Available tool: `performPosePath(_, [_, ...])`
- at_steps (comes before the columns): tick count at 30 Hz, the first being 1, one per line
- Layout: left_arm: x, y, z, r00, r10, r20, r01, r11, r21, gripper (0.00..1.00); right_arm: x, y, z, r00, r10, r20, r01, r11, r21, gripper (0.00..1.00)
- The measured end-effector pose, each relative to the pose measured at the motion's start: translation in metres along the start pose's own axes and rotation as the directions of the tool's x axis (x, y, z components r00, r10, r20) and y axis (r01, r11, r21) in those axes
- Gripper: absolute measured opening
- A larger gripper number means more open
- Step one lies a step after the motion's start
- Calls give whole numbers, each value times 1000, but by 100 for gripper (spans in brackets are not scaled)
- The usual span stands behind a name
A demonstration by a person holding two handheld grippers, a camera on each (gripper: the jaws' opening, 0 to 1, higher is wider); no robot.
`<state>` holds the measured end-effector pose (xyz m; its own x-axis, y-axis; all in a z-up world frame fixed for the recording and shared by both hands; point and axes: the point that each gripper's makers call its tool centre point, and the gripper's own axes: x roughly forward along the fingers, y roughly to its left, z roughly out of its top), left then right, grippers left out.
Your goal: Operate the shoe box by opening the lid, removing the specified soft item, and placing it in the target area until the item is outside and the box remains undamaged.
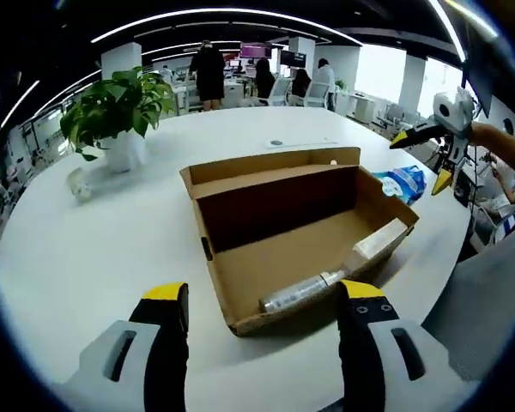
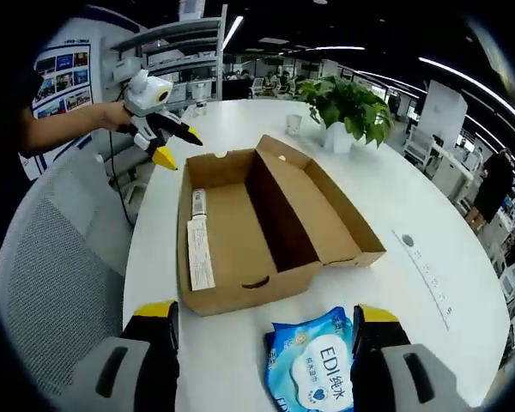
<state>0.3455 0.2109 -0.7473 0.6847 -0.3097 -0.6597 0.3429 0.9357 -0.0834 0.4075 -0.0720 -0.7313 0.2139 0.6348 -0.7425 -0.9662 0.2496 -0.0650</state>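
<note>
The shoe box (image 2: 257,223) sits open mid-table. The tissue pack (image 2: 313,360) (apparently the soft item) lies on the table just outside it, between the spread, empty jaws of the right gripper (image 2: 266,330). The left gripper (image 1: 262,305), also agape and empty, hovers near the box's corner; a careless nudge could crush the cardboard.

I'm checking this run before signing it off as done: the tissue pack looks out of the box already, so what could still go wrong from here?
The blue tissue pack lies on the white table between the open right gripper jaws, so closing or advancing might drag it. The open shoe box sits close to the table edge near the chair; a nudge from the left gripper, whose open jaws flank its end, might push it off.
</note>
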Motion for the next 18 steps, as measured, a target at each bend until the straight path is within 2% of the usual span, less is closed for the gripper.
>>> performPosePath(3, [0, 3, -6, 1000, 14, -1, -14, 1000, -27, 62, 6, 2, 5, 1000, 10, 0, -10, 1000, -19, 82])
performPosePath(5, [-1, 9, -13, 999, 44, -23, -46, 995, -89, 52, 10, 3, 8, 1000, 18, 2, -18, 999, -30, 81])
performPosePath(8, [-1, 16, -19, 998, 65, -18, -67, 988, -143, 42, 18, 7, 12, 999, 35, -10, -36, 998, -60, 79])
performPosePath(12, [-1, 17, -21, 998, 69, -8, -69, 980, -189, 42, 26, 10, 17, 998, 55, -19, -56, 995, -81, 78])
performPosePath(18, [-3, 20, -18, 997, 80, 0, -78, 973, -216, 36, 38, 14, 27, 996, 88, -25, -90, 989, -114, 76])
